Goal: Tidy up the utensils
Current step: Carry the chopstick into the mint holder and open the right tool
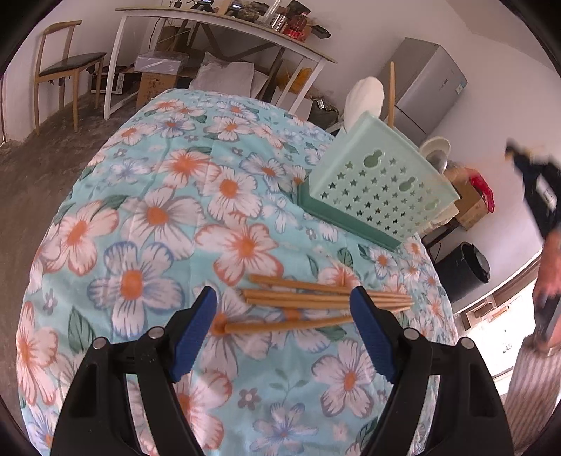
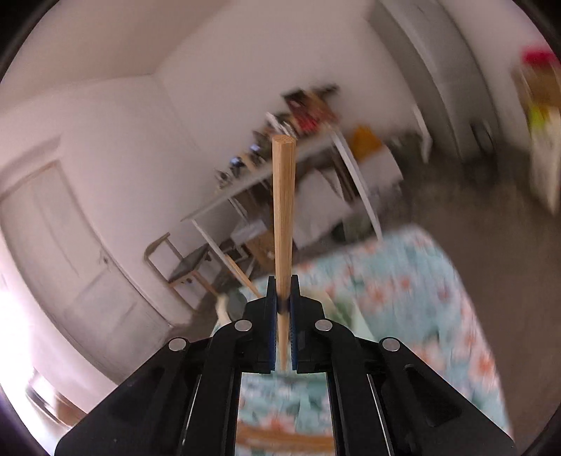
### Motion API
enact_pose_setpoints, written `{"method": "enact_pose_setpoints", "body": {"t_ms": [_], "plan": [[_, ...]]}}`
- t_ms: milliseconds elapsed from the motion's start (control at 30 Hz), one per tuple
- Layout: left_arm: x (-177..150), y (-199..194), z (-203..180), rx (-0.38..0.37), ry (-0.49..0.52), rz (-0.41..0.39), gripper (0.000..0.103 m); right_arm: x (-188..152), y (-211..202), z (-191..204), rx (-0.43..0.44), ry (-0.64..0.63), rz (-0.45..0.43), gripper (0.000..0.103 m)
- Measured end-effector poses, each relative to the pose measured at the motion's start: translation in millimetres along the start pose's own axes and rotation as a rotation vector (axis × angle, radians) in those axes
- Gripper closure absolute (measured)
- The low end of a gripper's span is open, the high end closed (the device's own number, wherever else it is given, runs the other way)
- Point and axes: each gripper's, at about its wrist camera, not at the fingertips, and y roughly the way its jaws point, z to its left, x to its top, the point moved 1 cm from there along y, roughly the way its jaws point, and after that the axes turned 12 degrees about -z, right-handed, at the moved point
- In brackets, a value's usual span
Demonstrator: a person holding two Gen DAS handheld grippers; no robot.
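Several wooden chopsticks (image 1: 315,301) lie in a loose pile on the floral tablecloth (image 1: 157,210). My left gripper (image 1: 284,308) is open just above them, its blue pads on either side of the pile. A mint green utensil holder (image 1: 378,186) with star holes stands tilted behind them, with a white spoon (image 1: 363,98) and one chopstick (image 1: 391,94) in it. My right gripper (image 2: 283,284) is shut on a single wooden chopstick (image 2: 283,210) that points up and away. The right-hand tool shows blurred at the right edge of the left wrist view (image 1: 540,196).
A white shelf table (image 1: 224,24) with clutter, a wooden chair (image 1: 66,66), cardboard boxes and a grey fridge (image 1: 427,77) stand around the room. A black bin (image 1: 463,270) sits on the floor to the right of the table.
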Motion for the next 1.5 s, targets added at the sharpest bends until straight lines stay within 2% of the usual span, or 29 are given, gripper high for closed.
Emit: {"method": "enact_pose_setpoints", "body": {"t_ms": [167,267,367,500,667,967,1233,1500], "plan": [[-14,-3,1,0.011,0.009,0.022,0.027,4,20,19,-0.008,-0.114,-0.017,0.099],[-18,-3,3,0.019,0.005,0.035,0.027,-10,26,31,-0.054,-0.246,-0.029,0.099],[-17,-6,5,0.026,0.003,0.024,0.027,-19,30,38,-0.049,-0.301,-0.022,0.099],[-15,-11,10,0.038,-0.018,0.006,0.027,-12,29,48,-0.013,-0.294,-0.042,0.099],[-18,-12,11,0.041,-0.028,0.007,0.027,-1,41,50,-0.012,-0.345,-0.092,0.099],[-14,-16,16,0.053,-0.042,-0.013,0.027,-20,69,46,-0.02,-0.399,-0.079,0.099],[-17,-19,21,0.059,-0.056,-0.01,0.027,-36,70,37,-0.023,-0.399,-0.033,0.099],[-17,-16,17,0.053,-0.05,-0.004,0.027,-2,72,48,-0.001,-0.394,-0.149,0.099]]}}
